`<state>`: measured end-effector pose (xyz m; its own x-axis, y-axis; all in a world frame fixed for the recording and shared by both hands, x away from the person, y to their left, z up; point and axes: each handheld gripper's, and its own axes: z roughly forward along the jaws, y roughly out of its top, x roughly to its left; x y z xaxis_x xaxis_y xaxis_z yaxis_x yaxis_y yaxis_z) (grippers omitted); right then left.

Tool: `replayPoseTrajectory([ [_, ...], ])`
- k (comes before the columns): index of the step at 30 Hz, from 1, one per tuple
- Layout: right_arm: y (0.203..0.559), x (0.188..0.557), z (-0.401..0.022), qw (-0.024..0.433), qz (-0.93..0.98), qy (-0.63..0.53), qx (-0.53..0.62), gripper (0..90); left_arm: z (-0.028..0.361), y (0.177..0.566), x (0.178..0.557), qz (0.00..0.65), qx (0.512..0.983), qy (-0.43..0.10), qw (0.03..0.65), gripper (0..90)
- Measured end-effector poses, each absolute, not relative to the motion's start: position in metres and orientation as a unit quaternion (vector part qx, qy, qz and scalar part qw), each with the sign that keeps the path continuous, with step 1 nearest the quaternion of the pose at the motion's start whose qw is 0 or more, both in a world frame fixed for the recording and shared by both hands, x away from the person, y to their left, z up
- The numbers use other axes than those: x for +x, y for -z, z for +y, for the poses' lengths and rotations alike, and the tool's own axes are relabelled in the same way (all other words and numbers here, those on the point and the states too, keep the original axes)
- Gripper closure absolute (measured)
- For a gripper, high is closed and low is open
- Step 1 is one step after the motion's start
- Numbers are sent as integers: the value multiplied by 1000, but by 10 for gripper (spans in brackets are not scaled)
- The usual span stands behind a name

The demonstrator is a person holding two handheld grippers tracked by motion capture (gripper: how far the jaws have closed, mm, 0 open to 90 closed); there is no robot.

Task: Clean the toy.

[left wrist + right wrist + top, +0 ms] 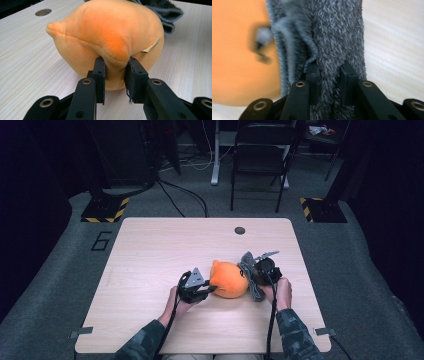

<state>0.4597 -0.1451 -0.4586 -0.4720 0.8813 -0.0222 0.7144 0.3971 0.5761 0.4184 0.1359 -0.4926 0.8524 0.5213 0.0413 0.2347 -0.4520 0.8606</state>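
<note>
An orange plush toy lies on the wooden table, just right of the middle. A fuzzy grey cloth drapes against its right side. My left gripper is shut on a seamed fold of the orange plush toy, pinched between both pads. My right gripper is shut on a thick fold of the grey cloth, which runs up between its jaws. The orange plush sits just left of that cloth.
A round cable hole is set in the table near its far edge. Beyond the table stand a black chair and two stand bases with yellow-black hazard tape. Cables trail from both grippers toward the near edge.
</note>
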Motion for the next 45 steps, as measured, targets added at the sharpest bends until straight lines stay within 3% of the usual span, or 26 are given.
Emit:
replayPoseTrajectory([
  [4, 481, 466, -149, 144, 824, -218, 503, 730, 137, 493, 419, 231, 836, -149, 476, 715],
  [8, 478, 467, -151, 146, 821, -218, 507, 733, 137, 493, 419, 228, 836, -150, 475, 715],
  [16, 426, 454, -164, 186, 797, -289, 498, 734, 137, 493, 419, 230, 835, -151, 476, 715],
  [21, 396, 439, -142, 190, 809, -327, 450, 735, 137, 493, 420, 231, 834, -153, 476, 714],
  [28, 425, 441, -111, 170, 838, -294, 426, 736, 138, 495, 420, 233, 834, -154, 476, 691],
  [33, 430, 444, -116, 173, 828, -308, 437, 736, 136, 495, 419, 237, 840, -176, 455, 510],
  [37, 432, 445, -115, 176, 821, -311, 445, 734, 133, 499, 417, 242, 844, -183, 443, 447],
  [42, 434, 446, -116, 178, 817, -316, 447, 733, 126, 509, 414, 246, 841, -201, 438, 422],
  [45, 434, 446, -116, 177, 817, -317, 447, 733, 122, 513, 410, 251, 831, -216, 448, 531],
])
